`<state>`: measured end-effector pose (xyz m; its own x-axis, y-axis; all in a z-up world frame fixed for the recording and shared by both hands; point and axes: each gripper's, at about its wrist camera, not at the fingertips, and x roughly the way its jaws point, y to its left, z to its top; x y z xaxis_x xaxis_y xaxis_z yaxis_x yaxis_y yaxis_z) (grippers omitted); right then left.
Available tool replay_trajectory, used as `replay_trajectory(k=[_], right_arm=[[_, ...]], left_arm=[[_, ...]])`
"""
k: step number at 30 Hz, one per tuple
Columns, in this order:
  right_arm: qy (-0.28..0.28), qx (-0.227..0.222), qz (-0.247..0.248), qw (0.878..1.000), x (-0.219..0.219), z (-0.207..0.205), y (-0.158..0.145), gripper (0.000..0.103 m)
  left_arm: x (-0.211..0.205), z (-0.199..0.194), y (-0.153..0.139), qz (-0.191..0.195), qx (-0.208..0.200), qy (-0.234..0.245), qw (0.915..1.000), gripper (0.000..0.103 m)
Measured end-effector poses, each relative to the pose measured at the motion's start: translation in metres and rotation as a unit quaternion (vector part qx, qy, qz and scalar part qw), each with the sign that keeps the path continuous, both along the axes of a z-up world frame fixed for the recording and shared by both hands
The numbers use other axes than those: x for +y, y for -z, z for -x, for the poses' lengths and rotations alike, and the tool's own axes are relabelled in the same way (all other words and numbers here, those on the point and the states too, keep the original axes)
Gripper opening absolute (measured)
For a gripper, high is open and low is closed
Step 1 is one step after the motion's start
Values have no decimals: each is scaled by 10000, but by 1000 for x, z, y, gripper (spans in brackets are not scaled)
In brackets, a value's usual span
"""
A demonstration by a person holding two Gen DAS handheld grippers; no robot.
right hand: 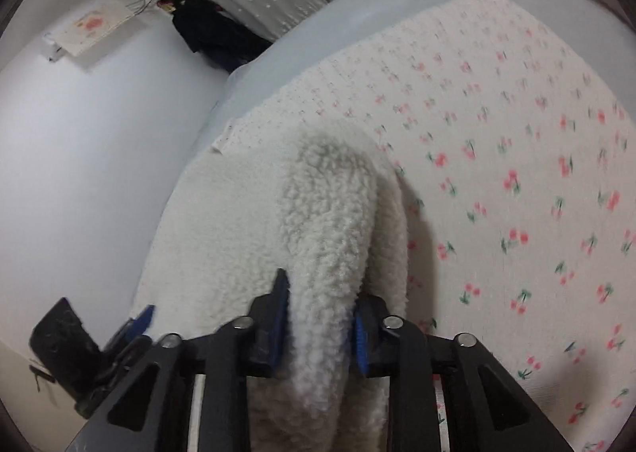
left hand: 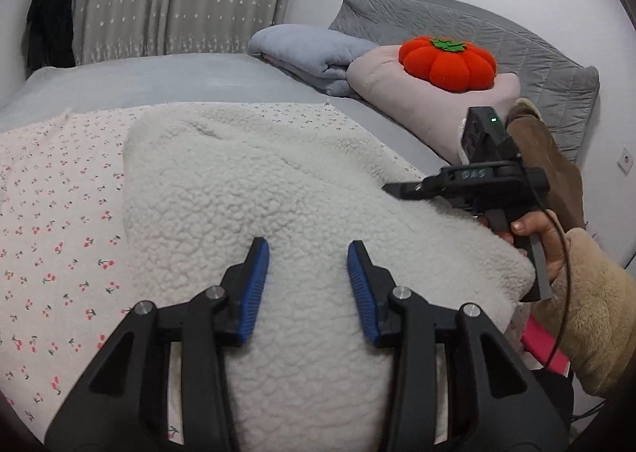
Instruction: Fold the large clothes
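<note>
A large white fleece garment (left hand: pixel 254 189) lies on a cherry-print cloth (left hand: pixel 55 221) spread over the bed. My left gripper (left hand: pixel 308 253) is open and empty, hovering just over the fleece near its front part. My right gripper (right hand: pixel 320 293) is shut on a raised fold of the fleece (right hand: pixel 330 213) and holds it up off the cloth. In the left wrist view the right gripper (left hand: pixel 393 189) sits at the garment's right edge. In the right wrist view the left gripper's blue pads (right hand: pixel 145 319) show at the lower left.
A red pumpkin cushion (left hand: pixel 447 60) sits on a pink pillow (left hand: pixel 421 102) beside a folded blue blanket (left hand: pixel 314 54) at the head of the bed. A grey headboard pad (left hand: pixel 497 38) stands behind. A dark coat (left hand: pixel 51 26) hangs by the curtains.
</note>
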<state>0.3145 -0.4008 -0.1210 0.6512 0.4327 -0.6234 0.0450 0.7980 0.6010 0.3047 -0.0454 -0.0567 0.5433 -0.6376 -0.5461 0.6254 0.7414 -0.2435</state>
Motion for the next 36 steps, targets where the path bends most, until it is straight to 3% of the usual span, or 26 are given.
replay_trajectory(k=[1,2,3,6,8,10,13,15,18,20,24,26,28,32,36], right_arm=[[59,-126,-139,9998,-5,4,-2,33],[135,-164,-179,9996,-8,9,-7,42],[252,-157,-37,9996,-11,14,-15,47],[501,-446,874,9939,7,37,-65,49],[371,-837,1247,9880,39,60,-104,49],[83,-1167,1543,9811,65,82,-120,49],[-256,-1269,1867,9739,98,95,-107,50],[-326,-997,2138,9712,117,94,-83,50],[-327,-372,2521,9664,120,82,-34,48],[-282,-543,2616,9632,116,77,-19,48],[-190,-479,2627,9635,119,84,-37,49],[-121,-518,2847,9572,134,101,-53,51],[-50,-566,2982,9528,141,112,-63,59],[44,-579,3014,9517,149,132,-85,65],[149,-612,3002,9518,154,151,-97,72]], left_arm=[[2,0,-1,15,11,-26,10000,43],[5,-1,-3,41,32,-65,10000,43],[7,0,-6,64,51,-121,9999,43],[15,6,-17,134,54,-203,9997,43],[21,14,-26,311,73,-121,9994,43],[23,20,-31,319,79,-37,9995,43],[16,33,-25,-42,255,125,9996,43],[9,36,-12,-326,333,104,9989,43],[4,39,-1,-353,303,88,9989,43],[0,44,-2,-489,154,25,9987,43],[8,48,-14,-330,213,-301,9988,44],[13,55,-23,-302,186,-548,9979,53],[18,62,-30,-310,131,-836,9959,72],[25,77,-39,-265,201,-1104,9933,73],[26,90,-43,-364,242,-1413,9890,80]])
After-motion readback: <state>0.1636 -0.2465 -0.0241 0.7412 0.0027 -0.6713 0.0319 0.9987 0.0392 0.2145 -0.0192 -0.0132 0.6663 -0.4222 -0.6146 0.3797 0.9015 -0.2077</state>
